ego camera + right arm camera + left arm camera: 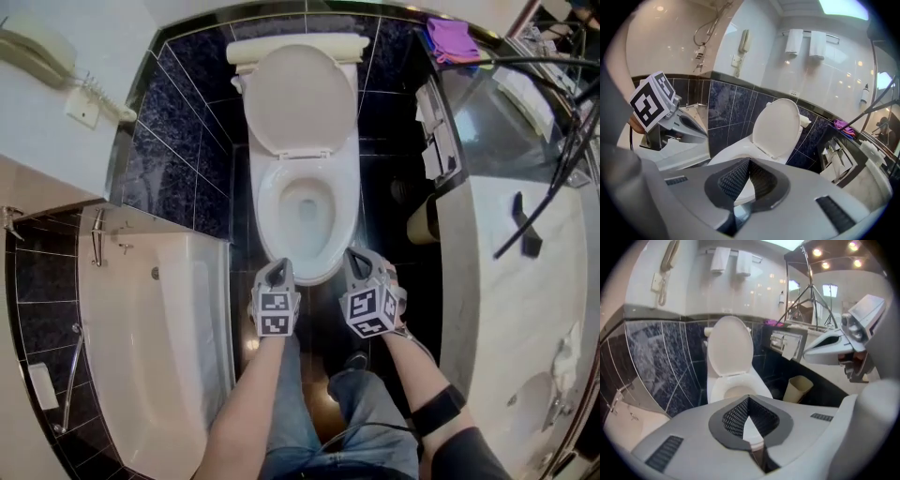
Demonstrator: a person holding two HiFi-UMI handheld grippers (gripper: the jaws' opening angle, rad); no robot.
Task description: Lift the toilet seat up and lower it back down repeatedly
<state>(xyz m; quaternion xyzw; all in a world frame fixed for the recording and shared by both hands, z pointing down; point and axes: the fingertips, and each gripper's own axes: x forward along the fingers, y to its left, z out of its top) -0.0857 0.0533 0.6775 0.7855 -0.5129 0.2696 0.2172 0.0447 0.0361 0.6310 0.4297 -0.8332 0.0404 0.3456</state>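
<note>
Two closed, empty tongs: left gripper (278, 266) and right gripper (357, 255), jaws together, near the front edge of the toilet bowl (265, 202). The toilet seat (300, 98) is white and stands raised against the cistern (298, 47) (seat and lid cannot be told apart).

Wall phone (37, 52) with coiled cord on the white wall, upper left. White bathtub (155, 356) below it, chrome bar (97, 236) at its tiled end. Dark blue marbled wall tiles (183, 131) run behind. Two white towels (721, 259) hang on a high rail. Beige waste bin (424, 223) stands on the black floor (380, 239), just beside the pale worktop (525, 291). Purple cloth (453, 39) lies at the worktop's far end. Black cables (553, 155) cross above it.
</note>
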